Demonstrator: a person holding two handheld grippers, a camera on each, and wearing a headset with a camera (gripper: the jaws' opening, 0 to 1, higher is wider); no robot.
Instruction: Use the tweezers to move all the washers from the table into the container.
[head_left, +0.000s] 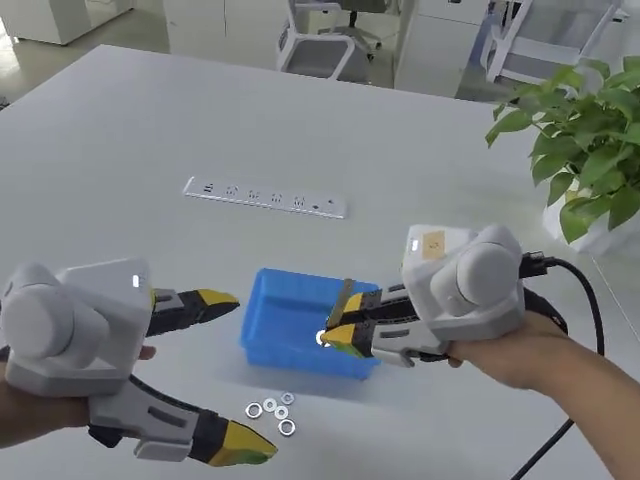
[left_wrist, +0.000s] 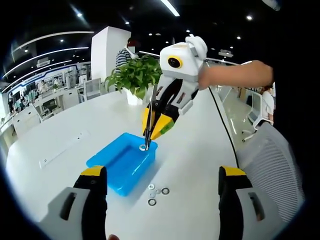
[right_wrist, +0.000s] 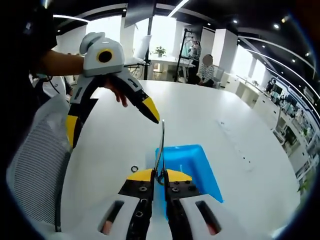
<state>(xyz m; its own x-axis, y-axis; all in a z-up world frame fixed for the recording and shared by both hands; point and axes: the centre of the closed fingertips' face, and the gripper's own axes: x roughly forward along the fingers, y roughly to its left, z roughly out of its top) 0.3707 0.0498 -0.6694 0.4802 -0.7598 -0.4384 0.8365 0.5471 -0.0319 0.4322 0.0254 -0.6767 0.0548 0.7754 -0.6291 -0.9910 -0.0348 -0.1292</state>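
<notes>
A blue container (head_left: 275, 315) stands on the white table. Several small metal washers (head_left: 272, 408) lie loose in front of it, also visible in the left gripper view as washers (left_wrist: 157, 192). My right gripper (head_left: 338, 335) is shut on the tweezers (head_left: 345, 298). Their tips hold one washer (head_left: 322, 338) above the container's near rim, seen as a washer (left_wrist: 143, 147) over the container (left_wrist: 120, 162). In the right gripper view the tweezers (right_wrist: 161, 145) stick out of the right gripper (right_wrist: 160, 176) over the container (right_wrist: 192, 167). My left gripper (head_left: 252, 376) stands open beside the container, holding nothing.
A white power strip (head_left: 265, 197) lies further back on the table. A potted plant (head_left: 590, 140) stands at the right edge. A black cable (head_left: 575, 290) trails from the right gripper. Office chairs (head_left: 325, 45) stand beyond the table's far edge.
</notes>
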